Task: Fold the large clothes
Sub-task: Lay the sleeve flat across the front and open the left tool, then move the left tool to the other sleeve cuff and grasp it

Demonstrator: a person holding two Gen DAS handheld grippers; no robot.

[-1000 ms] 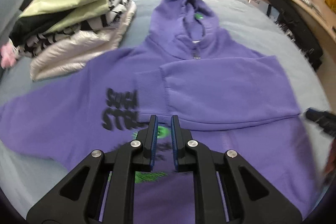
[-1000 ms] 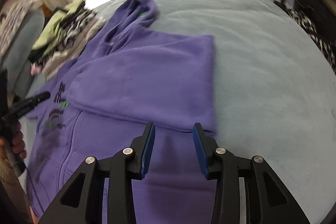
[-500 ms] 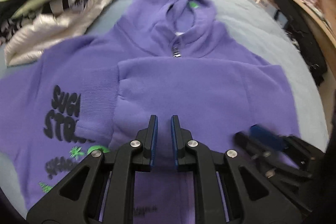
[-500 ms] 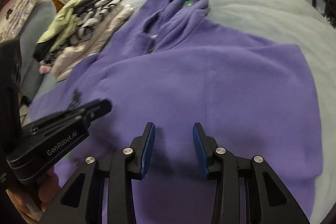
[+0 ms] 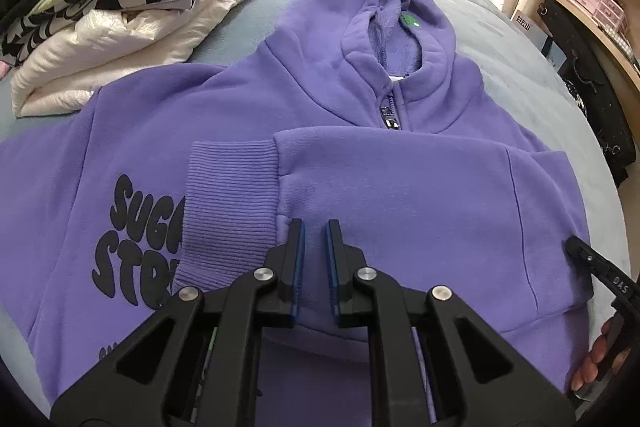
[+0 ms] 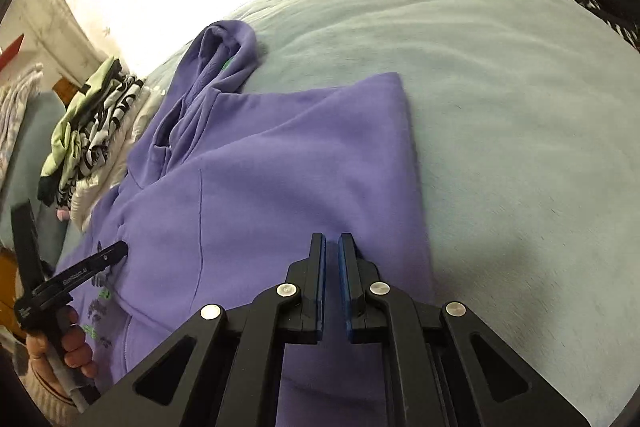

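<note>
Both grippers hovered low over the purple hoodie point(image 5: 400, 187): my left gripper point(image 5: 315, 247) had its jaws nearly together on nothing, near the ribbed cuff point(image 5: 230, 203); my right gripper point(image 6: 332, 259) had its jaws drawn together, empty, by the hoodie's folded edge. The hoodie lay flat on the bed point(image 6: 520, 107), long axis running away from me, hood point(image 5: 384, 23) pointing toward the window, folded clothes point(image 5: 132, 7) left of the hood.

- The hoodie point(image 5: 360, 187) lies flat on the bed point(image 6: 500, 107), hood at 12 o'clock.
- One sleeve point(image 5: 400, 195) is folded across its chest, cuff point(image 5: 228, 203) at 9 o'clock.
- A clothes pile point(image 5: 120, 7) sits at 10 o'clock.
- Shelves point(image 5: 592, 7) stand at 2 o'clock.
</note>
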